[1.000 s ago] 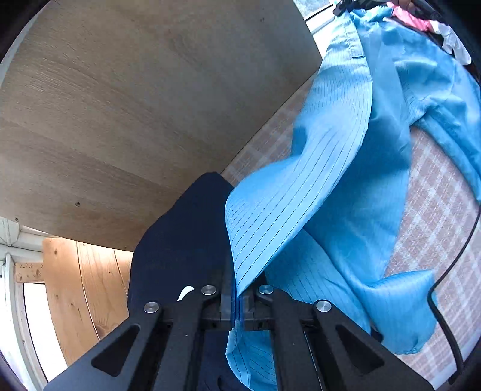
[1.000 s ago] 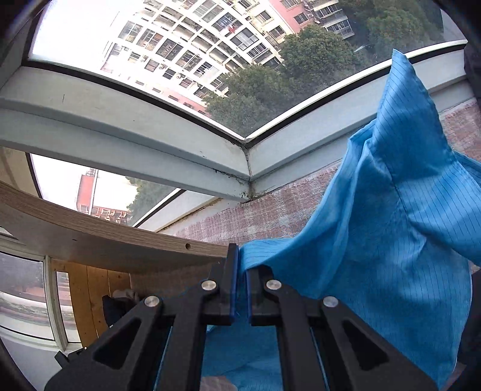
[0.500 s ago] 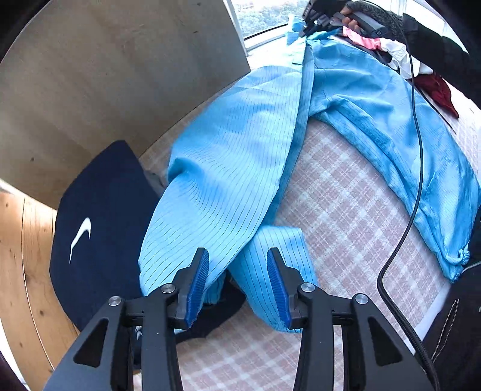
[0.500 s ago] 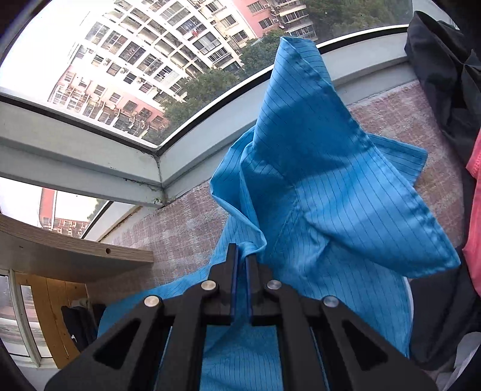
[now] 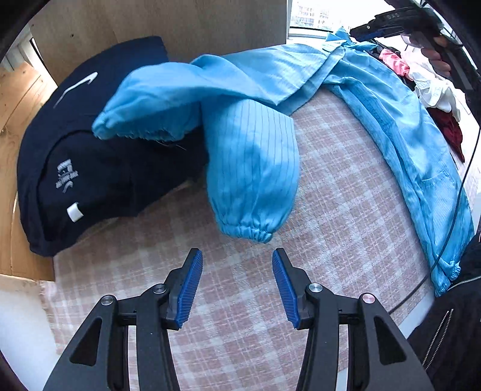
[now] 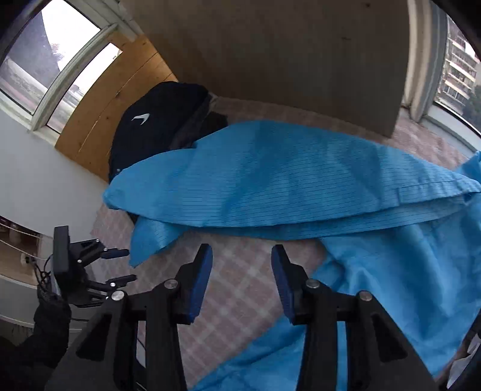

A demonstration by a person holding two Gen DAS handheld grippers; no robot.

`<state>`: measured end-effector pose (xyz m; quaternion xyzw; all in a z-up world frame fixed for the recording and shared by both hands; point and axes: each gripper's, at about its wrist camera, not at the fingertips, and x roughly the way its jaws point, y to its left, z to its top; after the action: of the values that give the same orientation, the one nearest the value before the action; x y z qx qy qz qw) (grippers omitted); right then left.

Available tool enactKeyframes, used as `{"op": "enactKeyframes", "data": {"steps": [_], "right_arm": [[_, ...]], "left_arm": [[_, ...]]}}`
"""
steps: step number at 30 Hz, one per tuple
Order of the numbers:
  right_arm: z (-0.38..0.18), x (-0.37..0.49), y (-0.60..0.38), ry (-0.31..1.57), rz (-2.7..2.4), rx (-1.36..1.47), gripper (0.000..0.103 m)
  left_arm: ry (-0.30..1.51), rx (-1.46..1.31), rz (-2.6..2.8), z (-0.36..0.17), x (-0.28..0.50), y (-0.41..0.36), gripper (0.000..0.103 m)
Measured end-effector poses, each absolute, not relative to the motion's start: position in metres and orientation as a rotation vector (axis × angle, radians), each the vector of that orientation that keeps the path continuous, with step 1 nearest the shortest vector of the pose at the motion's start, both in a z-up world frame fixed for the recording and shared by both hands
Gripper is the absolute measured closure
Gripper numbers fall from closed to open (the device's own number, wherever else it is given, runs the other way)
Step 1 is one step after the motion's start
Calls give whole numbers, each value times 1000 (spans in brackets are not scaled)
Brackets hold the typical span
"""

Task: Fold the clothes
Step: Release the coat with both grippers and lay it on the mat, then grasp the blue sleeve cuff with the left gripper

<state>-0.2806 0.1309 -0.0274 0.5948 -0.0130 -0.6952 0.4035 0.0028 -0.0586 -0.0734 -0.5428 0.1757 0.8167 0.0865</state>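
The blue striped jacket (image 5: pixel 375 99) lies spread across the checked cover (image 5: pixel 345 210) of the desk, one front panel folded over lengthwise so that its edge runs along the middle of the garment. This layout narrows the body and, by my judgement, suits a fold in progress; a garment merely laid out could look the same. One elastic-cuffed sleeve (image 5: pixel 252 168) lies doubled back toward the near edge, its cuff resting flat on the cover, while the hem corner drapes onto the folded navy garment (image 5: pixel 90 156) stacked beside the wooden panel (image 5: pixel 186 27). The left gripper (image 5: pixel 237 282) hovers just short of the sleeve cuff, fingers spread apart and grasping nothing. The right gripper (image 6: pixel 242 276) hangs over bare cover near the collar end, fingers likewise parted and empty, with jacket cloth to its right. A loose pile of clothes (image 5: pixel 421 81) sits at the far side. No basket, bin or other container is visible in either view.
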Motion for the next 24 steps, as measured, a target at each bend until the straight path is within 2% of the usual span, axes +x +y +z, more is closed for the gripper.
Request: {"op": "enactKeyframes", "data": {"steps": [2, 6, 8, 12, 15, 18, 24], "right_arm": [[-36, -258, 87, 17, -1701, 1519, 62], [-70, -220, 39, 392, -1823, 1509, 62], [-97, -210, 32, 416, -1756, 1568, 62], [-121, -214, 20, 184, -1624, 1628, 63], [-103, -231, 16, 17, -1661, 1561, 63], [-89, -242, 13, -41, -1690, 1510, 63], [-98, -239, 1, -69, -1652, 1531, 63]], "left_arm": [[589, -1601, 2459, -81, 7, -49, 57], [748, -1552, 2514, -93, 16, -30, 57], [860, -1510, 2549, -98, 19, -20, 56], [945, -1503, 2573, -105, 17, -23, 54], [938, -1466, 2606, -90, 17, -34, 54], [989, -1396, 2631, -61, 18, -54, 54], [1374, -1189, 2608, -26, -9, -76, 52]]}}
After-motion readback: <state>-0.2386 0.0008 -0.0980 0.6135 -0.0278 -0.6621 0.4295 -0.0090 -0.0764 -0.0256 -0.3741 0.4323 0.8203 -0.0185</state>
